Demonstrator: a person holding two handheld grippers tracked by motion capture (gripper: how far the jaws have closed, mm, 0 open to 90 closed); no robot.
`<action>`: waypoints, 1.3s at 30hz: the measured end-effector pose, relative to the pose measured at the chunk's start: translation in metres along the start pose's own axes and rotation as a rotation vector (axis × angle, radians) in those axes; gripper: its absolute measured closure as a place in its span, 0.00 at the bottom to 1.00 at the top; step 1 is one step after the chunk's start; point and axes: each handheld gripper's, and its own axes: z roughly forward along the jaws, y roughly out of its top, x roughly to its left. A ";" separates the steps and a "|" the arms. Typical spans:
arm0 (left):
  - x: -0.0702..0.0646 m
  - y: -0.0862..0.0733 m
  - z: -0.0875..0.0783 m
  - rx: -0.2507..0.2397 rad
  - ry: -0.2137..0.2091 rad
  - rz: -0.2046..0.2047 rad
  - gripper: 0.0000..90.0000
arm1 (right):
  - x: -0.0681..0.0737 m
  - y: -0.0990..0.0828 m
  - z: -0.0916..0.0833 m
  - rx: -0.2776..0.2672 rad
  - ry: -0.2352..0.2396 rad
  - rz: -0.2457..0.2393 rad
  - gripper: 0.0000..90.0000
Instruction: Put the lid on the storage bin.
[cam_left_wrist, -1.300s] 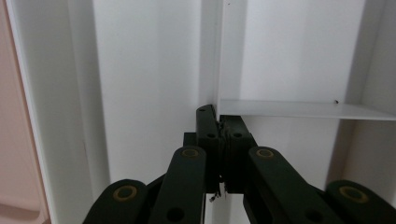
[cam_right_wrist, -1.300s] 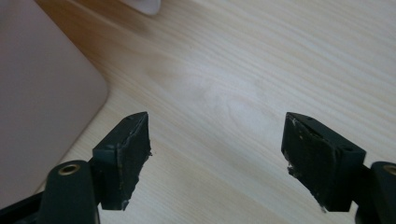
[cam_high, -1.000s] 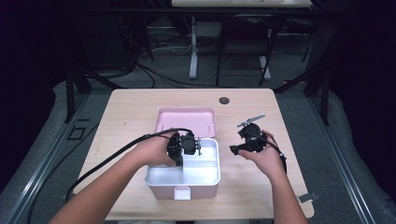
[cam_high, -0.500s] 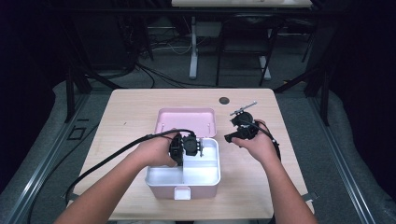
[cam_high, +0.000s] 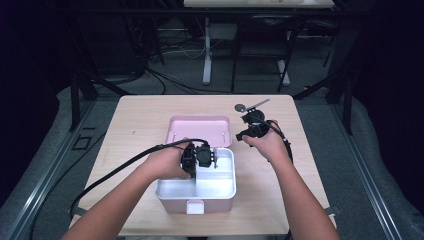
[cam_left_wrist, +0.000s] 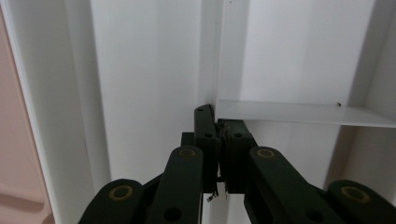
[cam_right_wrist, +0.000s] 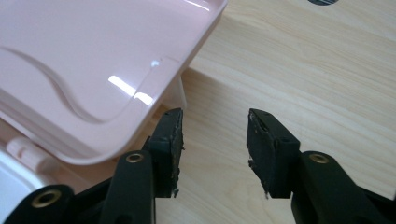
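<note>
Left gripper (cam_high: 212, 157), jaws pinched on the divider (cam_left_wrist: 299, 112), steadies the box (cam_high: 220, 192); right gripper (cam_right_wrist: 214, 140) (half open, closing, empty) nears the lid (cam_right_wrist: 93, 65) corner, probably to shut it.

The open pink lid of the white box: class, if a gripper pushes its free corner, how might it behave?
The pink lid looks thin and moulded, so it probably flexes. It lies flat on the table, so it likely swings on its hinge. Its glossy surface may slip between pads.
</note>
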 end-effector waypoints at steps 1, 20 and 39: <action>0.000 0.000 0.000 0.001 0.000 0.000 0.97 | 0.000 0.002 0.001 0.002 0.005 0.011 0.64; 0.000 0.000 0.000 -0.001 0.003 -0.003 0.97 | -0.001 0.026 0.019 -0.004 0.013 0.123 0.66; 0.000 0.000 0.000 0.001 -0.005 -0.008 0.97 | 0.013 0.043 0.031 0.018 -0.012 0.139 0.74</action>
